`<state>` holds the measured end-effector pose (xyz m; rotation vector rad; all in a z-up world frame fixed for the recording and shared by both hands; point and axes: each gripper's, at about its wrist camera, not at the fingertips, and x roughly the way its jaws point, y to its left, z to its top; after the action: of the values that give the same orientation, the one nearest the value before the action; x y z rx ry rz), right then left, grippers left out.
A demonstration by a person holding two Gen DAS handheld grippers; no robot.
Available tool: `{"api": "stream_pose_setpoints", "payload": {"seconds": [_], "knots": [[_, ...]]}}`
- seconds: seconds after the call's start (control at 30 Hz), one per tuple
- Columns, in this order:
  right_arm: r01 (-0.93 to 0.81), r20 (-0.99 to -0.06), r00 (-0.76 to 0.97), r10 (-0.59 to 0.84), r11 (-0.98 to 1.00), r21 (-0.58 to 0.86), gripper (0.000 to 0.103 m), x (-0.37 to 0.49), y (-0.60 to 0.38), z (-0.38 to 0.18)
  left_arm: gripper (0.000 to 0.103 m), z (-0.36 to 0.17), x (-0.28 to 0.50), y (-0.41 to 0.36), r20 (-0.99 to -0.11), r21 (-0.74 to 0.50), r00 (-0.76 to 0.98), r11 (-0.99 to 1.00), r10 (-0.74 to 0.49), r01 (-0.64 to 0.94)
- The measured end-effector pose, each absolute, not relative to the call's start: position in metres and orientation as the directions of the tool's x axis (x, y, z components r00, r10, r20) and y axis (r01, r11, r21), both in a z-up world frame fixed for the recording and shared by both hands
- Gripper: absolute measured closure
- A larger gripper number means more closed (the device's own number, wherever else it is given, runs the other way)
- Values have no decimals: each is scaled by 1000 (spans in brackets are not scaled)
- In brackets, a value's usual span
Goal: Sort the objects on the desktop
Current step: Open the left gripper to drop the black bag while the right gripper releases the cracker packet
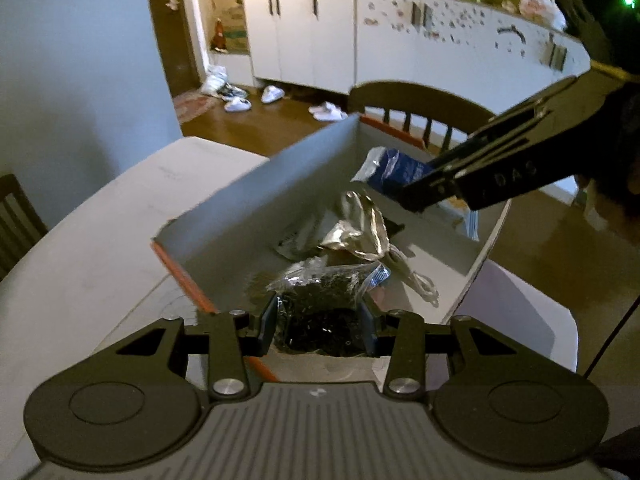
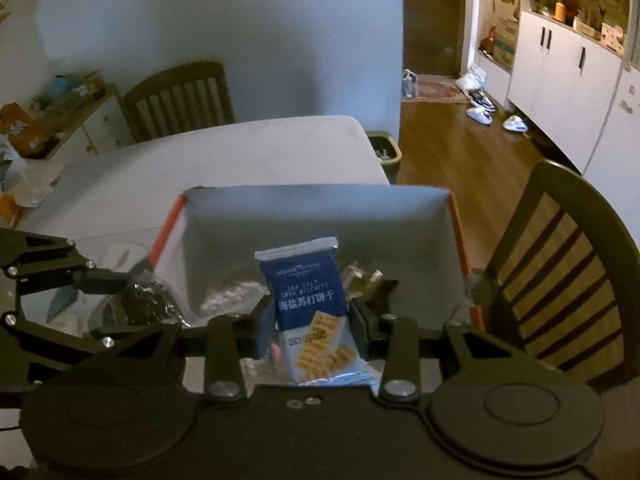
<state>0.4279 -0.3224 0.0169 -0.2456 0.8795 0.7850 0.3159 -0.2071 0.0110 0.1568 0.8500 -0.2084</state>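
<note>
A grey cardboard box (image 1: pixel 256 196) with orange edges stands on the white table (image 1: pixel 100 248); the right wrist view shows its inner wall (image 2: pixel 320 216). My left gripper (image 1: pixel 318 322) is shut on a clear bag of dark bits (image 1: pixel 324 304), held over the box's near edge; that bag (image 2: pixel 144 300) also appears at the left of the right wrist view. My right gripper (image 2: pixel 312 320) is shut on a blue biscuit packet (image 2: pixel 308 292), held above the box; the packet (image 1: pixel 394 168) shows at the box's far side. Silver wrappers (image 1: pixel 360 228) lie inside the box.
A dark wooden chair (image 1: pixel 416 108) stands behind the box, and the same chair (image 2: pixel 560 272) is close on the right. Another chair (image 2: pixel 180 96) is at the table's far side. A cluttered side cabinet (image 2: pixel 52 120) is at left. Shoes (image 1: pixel 256 98) lie on the floor by white cupboards (image 1: pixel 320 36).
</note>
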Motion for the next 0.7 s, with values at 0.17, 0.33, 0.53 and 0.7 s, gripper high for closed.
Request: {"api": "stream_pose_setpoints", "payload": {"seconds": [0.17,0.33,0.53,0.7], "knots": [[-687,-785,377,492,717,120,64,439,-327,0,62,-3,335,-219,-791,64,601,960,-118,273],[-688,-808,354,472,717,117,64,444,-328,-14,62,-16,352,-231,-819,82,561,945,-117,317],[-690,-831,319,456,713,126,64,446,-329,-31,62,-32,367,-241,-853,92,510,933,-106,348],[-690,-851,288,440,711,134,64,447,-327,-45,62,-37,374,-242,-873,84,477,928,-107,363]]}}
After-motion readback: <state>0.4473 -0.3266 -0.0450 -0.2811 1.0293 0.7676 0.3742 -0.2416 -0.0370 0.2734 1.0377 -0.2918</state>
